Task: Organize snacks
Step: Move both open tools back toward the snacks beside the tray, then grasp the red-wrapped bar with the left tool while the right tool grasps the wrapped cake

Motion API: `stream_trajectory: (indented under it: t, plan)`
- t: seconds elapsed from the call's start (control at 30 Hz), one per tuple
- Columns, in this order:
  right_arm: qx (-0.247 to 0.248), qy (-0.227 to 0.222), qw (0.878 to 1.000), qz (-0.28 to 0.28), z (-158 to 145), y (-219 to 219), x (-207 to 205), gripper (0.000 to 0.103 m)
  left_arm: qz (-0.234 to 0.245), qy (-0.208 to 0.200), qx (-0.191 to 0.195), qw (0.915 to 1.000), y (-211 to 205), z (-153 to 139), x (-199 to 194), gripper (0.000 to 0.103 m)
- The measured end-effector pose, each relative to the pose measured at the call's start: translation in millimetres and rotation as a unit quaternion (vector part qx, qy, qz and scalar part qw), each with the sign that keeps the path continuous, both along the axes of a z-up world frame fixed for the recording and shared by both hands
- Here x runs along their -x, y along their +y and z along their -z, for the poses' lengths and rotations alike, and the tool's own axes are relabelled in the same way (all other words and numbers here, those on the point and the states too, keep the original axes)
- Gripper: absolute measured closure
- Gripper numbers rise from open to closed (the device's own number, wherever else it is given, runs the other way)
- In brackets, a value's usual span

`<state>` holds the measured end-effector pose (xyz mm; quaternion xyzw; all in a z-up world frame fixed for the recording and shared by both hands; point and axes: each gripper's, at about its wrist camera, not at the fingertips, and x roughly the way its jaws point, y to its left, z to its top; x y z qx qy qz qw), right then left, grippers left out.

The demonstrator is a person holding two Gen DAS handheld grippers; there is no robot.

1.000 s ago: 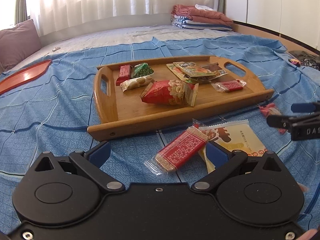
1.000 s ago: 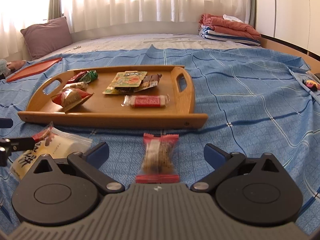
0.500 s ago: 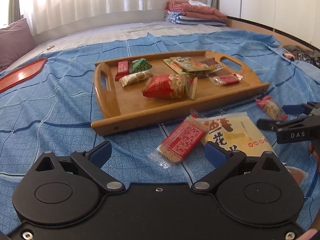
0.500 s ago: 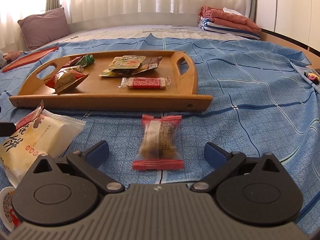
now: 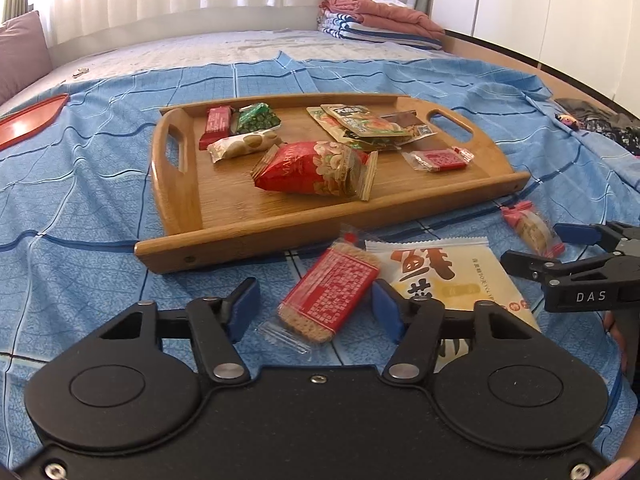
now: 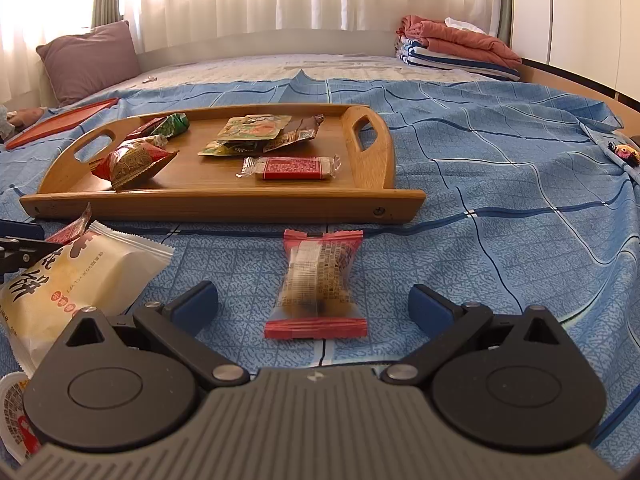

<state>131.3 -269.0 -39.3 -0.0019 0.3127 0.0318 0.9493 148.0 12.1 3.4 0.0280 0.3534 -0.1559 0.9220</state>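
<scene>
The red cracker bar (image 5: 330, 294) lies on the blue bedspread (image 5: 80, 208) just in front of the wooden tray (image 5: 280, 232), overlapping the pale biscuit bag (image 5: 452, 276) beside it. The left gripper (image 5: 316, 308) straddles the bar – its jaws have just been closing, half shut now, the right pad near the wrapper, contact unclear. Further along the tray's front edge lies a pink-ended sweet (image 6: 318, 280); the right gripper (image 6: 314, 306) stands wide open around it without touching – several snacks already sit in the tray
</scene>
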Motion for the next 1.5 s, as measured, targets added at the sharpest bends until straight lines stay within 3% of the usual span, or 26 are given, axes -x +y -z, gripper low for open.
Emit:
stream_trajectory:
  t: [0.23, 0.33, 0.53, 0.7, 0.77, 0.87, 0.97, 1.13, 1.4, 1.5]
  plan:
    - [0.001, 0.0, 1.0, 0.0, 0, 0, 0, 0.0, -0.003, 0.009, 0.021, 0.9997, -6, 3, -4, 0.046]
    - [0.002, 0.001, 1.0, 0.0, 0, 0, 0, 0.0, -0.003, 0.007, 0.017, 0.9998, -12, 5, -5, 0.037]
    - [0.003, 0.017, 1.0, -0.002, -1, 0, -6, 0.0, -0.007, 0.0, -0.004, 1.0, -21, 7, -2, 0.039]
    - [0.011, 0.049, 0.999, -0.009, -4, 4, -16, 0.0, 0.001, -0.003, -0.016, 0.9999, -22, 4, 3, 0.065]
    - [0.01, 0.051, 0.999, -0.01, -4, 5, -17, 0.0, 0.006, -0.002, -0.018, 0.9998, -22, 2, 7, 0.071]
    - [0.006, 0.048, 0.999, -0.006, -6, 4, -16, 0.002, 0.009, 0.002, -0.015, 0.9998, -23, -1, 13, 0.071]
    - [-0.007, 0.034, 0.999, -0.001, -11, 5, -7, 0.014, 0.006, 0.002, -0.012, 0.9999, -21, -5, 19, 0.071]
    - [-0.001, 0.017, 1.0, -0.007, -20, 10, 6, 0.05, -0.006, -0.009, -0.007, 0.9999, -14, -15, 27, 0.071]
    - [-0.008, 0.013, 1.0, 0.012, -36, 4, 4, 0.074, -0.038, -0.022, -0.009, 0.999, 1, -34, 29, 0.071]
    - [0.006, 0.016, 1.0, 0.013, -39, 6, 3, 0.073, -0.043, -0.03, -0.006, 0.9986, 6, -40, 29, 0.071]
